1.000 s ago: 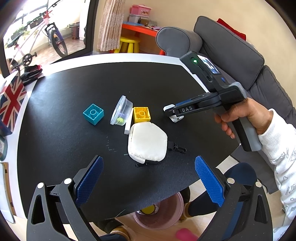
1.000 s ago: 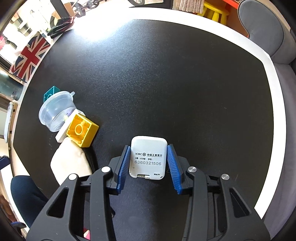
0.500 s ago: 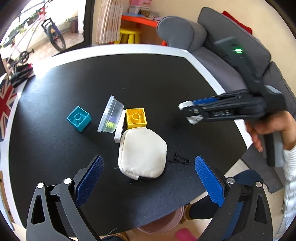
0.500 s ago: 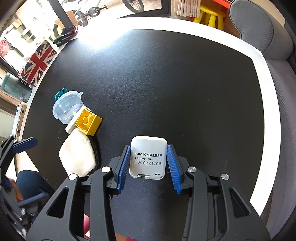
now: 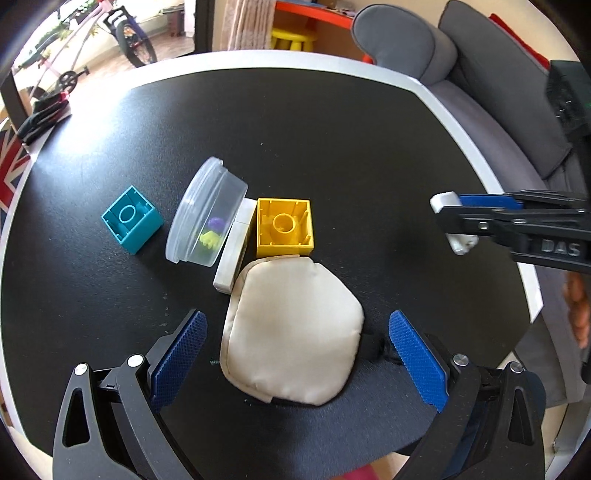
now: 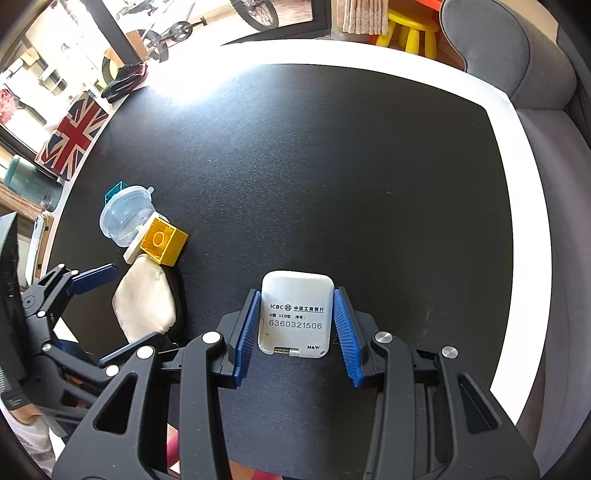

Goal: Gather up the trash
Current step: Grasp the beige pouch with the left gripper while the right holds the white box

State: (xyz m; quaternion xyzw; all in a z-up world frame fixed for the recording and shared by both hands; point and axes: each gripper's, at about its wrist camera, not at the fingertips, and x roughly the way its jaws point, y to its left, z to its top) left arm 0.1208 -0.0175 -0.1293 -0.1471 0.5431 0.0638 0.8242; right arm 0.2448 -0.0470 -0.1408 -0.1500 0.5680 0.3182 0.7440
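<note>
A cream fabric pouch point(image 5: 291, 332) lies on the black table point(image 5: 332, 140), and my left gripper point(image 5: 297, 354) hangs open over it, one blue pad on each side and neither touching. Just beyond the pouch are a flat white piece point(image 5: 234, 251), a clear plastic cup point(image 5: 205, 218) on its side with small bits inside, a yellow brick point(image 5: 284, 227) and a teal brick point(image 5: 131, 223). My right gripper point(image 6: 296, 295) is shut on a white card-sized device point(image 6: 295, 314), held above the table's right part. The left wrist view shows that right gripper point(image 5: 454, 221) at the right edge.
The table has a white rim point(image 6: 524, 155). A grey sofa point(image 5: 491, 96) stands close on the right. At the far left edge are a Union Jack item point(image 6: 74, 136) and dark cloth point(image 5: 40, 118). A yellow stool point(image 6: 413, 26) is beyond the table.
My left gripper has come down and forward, so the pouch now sits between its open pads. The right gripper, still holding the white device, has drifted a little up and right.
</note>
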